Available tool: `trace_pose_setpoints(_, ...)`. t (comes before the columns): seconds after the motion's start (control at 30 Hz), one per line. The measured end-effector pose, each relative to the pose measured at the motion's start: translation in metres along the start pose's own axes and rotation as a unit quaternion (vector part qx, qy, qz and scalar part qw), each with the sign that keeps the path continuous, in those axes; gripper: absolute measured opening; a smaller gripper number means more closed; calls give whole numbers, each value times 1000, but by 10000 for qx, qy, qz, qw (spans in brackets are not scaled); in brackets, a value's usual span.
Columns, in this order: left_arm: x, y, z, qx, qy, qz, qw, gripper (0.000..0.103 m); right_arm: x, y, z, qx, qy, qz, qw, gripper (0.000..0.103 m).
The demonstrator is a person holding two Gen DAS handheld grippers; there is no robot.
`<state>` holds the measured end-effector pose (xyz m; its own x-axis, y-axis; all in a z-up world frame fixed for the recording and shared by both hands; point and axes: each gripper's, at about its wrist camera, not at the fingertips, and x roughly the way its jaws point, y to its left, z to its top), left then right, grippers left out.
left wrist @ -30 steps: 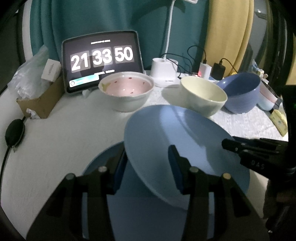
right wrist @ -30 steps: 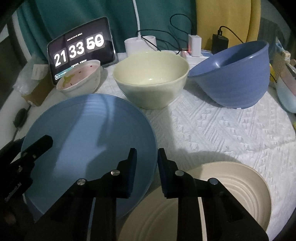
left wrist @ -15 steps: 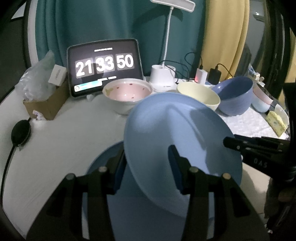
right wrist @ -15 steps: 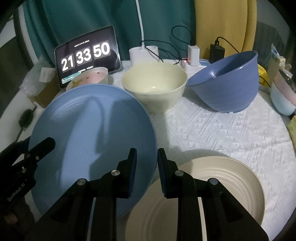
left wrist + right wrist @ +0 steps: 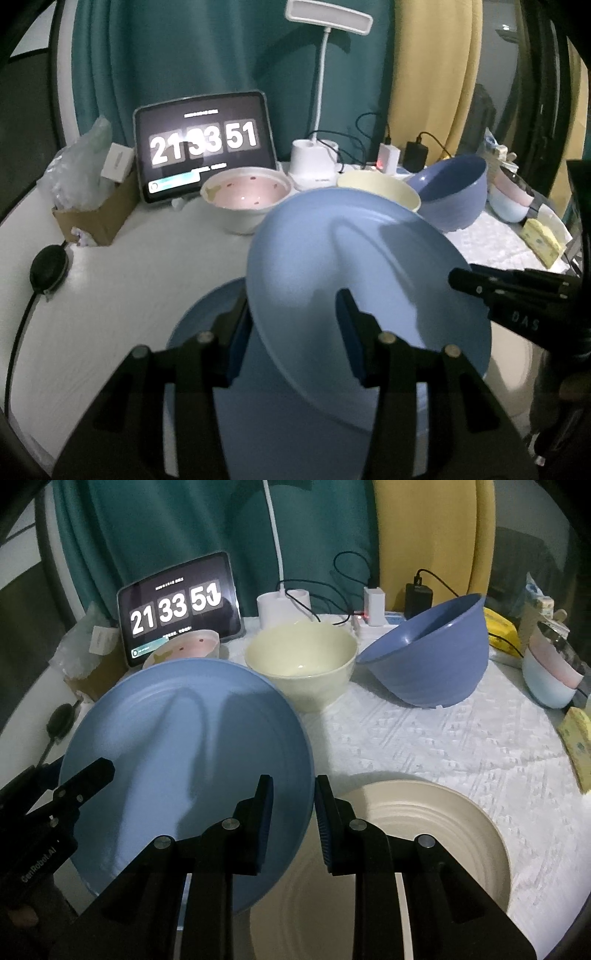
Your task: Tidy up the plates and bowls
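Note:
A blue plate [image 5: 362, 280] is lifted and tilted above the table. My left gripper [image 5: 291, 325] has its fingers either side of the plate's left edge; the contact is hard to see. My right gripper [image 5: 293, 801] is shut on the plate's right edge [image 5: 184, 760]. A second blue plate [image 5: 207, 325] lies on the table under it. A cream plate [image 5: 424, 849] lies below my right gripper. A cream bowl [image 5: 301, 664], a tilted blue bowl [image 5: 432, 653] and a pink bowl [image 5: 245, 197] stand behind.
A tablet clock [image 5: 203, 144], a lamp base [image 5: 314, 166], chargers and cables [image 5: 373, 605] line the back. A cardboard box [image 5: 92, 218] stands at the left. Stacked pastel bowls [image 5: 550, 679] and a yellow sponge [image 5: 580, 746] are at the right.
Both grippers have risen with the blue plate, which now tilts more steeply and stands higher above the lower blue plate. The clock went from 50 to 51.

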<state>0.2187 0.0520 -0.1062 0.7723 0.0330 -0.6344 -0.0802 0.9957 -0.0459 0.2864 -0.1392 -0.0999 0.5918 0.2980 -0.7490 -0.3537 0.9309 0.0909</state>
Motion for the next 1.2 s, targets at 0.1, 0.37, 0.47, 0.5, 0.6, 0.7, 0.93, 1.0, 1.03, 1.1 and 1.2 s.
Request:
trace_pose_setpoints(0.1,-4,-4,-1,30,-14,-7,10000,46,-6,-3,-4,30,-49,3,10000,25)
trace_pose_setpoints(0.37,-13,-15,-4,130,-39,-13,9999,46,-17,-12,-12,108,-141,17,9998,25)
trace_pose_setpoints(0.47,-16,-21,-6,174,-43,-26,9998,46,-21,-17,-16,144,-174,15,9997,25)
trace_pose_setpoints(0.5,-16,-23,-6,193,-42,-28,9998,46,-23,-19,-17,161,-182,16,9997,25)
trace_pose_setpoints(0.6,-17,-29,-7,244,-37,-46,9997,46,-27,-25,-21,210,-200,4,9996,25)
trace_pose_setpoints(0.7,-19,-38,-9,305,-31,-71,9995,46,-30,-31,-23,269,-219,-13,9994,25)
trace_pose_setpoints(0.93,-19,-57,-12,429,10,-150,9990,46,-39,-49,-33,395,-264,-61,9989,25)
trace_pose_setpoints(1.0,-20,-64,-13,461,22,-170,9988,46,-41,-55,-36,433,-267,-75,9987,25)
trace_pose_setpoints(1.03,-20,-67,-14,473,27,-179,9987,46,-42,-58,-37,447,-268,-77,9986,25)
trace_pose_setpoints(1.1,-20,-73,-16,505,47,-200,9985,46,-44,-63,-40,466,-272,-90,9985,25)
trace_pose_setpoints(1.2,-19,-81,-18,547,84,-241,9982,46,-47,-71,-46,519,-264,-123,9982,25)
